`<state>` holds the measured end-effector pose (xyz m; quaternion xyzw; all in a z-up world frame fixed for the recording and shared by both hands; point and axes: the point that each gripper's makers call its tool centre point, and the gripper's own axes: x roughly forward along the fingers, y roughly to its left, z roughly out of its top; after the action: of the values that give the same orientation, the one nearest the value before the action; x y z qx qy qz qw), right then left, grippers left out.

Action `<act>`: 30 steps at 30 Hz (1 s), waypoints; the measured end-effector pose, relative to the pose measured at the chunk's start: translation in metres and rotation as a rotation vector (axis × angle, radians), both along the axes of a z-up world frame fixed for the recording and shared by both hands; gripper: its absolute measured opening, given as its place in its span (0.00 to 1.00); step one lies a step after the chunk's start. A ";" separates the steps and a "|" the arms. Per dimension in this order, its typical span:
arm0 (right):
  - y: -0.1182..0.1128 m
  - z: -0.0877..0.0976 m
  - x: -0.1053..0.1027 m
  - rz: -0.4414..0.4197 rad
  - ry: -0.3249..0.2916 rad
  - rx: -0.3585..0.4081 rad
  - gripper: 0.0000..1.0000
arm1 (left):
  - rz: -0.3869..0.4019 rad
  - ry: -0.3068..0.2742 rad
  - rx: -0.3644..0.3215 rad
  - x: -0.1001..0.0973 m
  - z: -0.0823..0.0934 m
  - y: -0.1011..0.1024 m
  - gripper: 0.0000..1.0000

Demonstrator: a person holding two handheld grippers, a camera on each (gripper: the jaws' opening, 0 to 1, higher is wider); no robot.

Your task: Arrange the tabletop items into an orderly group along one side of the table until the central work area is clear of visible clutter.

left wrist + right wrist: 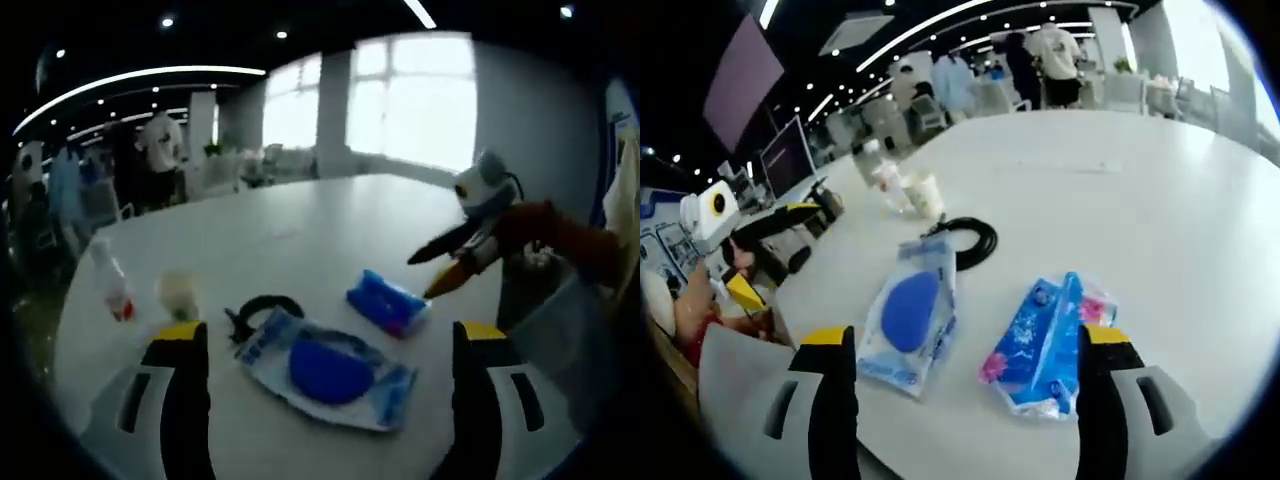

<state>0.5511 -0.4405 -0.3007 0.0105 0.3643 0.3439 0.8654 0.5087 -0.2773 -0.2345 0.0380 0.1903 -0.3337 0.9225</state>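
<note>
On the white table [330, 215] lie a clear pouch with a blue oval item [330, 370], a blue printed packet [388, 302] and a black coiled cable [262, 312]. My left gripper [330, 335] hovers open just above the near end of the pouch, its jaws on either side. My right gripper [420, 278] comes in from the right, open, close to the blue packet. In the right gripper view the pouch [910, 315] and blue packet [1050, 345] lie side by side in front of my open right gripper [965, 340], the cable [970, 240] beyond. My left gripper [790, 250] shows at the left edge.
A small bottle with a red label [112, 285] and a pale cup [178, 292] stand near the table's edge; both also appear as bottle [887, 180] and cup [927, 195]. The far table [1140, 200] is bare. People stand in the background.
</note>
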 end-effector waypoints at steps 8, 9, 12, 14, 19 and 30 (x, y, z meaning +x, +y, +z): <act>-0.004 -0.014 0.007 0.005 0.025 -0.033 0.89 | -0.022 -0.010 -0.027 -0.006 0.008 -0.010 0.99; -0.004 -0.017 0.008 0.009 0.034 -0.035 0.89 | -0.022 -0.009 -0.030 -0.007 0.008 -0.010 0.99; -0.005 -0.025 0.010 0.008 0.049 -0.046 0.89 | -0.029 -0.006 -0.022 -0.010 0.006 -0.010 0.99; -0.005 -0.032 0.011 0.010 0.068 -0.045 0.87 | -0.030 -0.008 -0.006 -0.011 0.003 -0.009 0.99; -0.007 -0.047 0.014 -0.008 0.101 -0.060 0.84 | -0.029 0.014 -0.013 -0.013 -0.002 -0.009 0.99; -0.020 -0.064 0.026 -0.074 0.124 -0.092 0.62 | 0.006 0.028 0.003 -0.007 -0.009 0.004 0.99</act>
<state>0.5768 -0.4605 -0.3650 0.0053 0.4318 0.2934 0.8529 0.5020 -0.2734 -0.2432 0.0342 0.2040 -0.3312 0.9206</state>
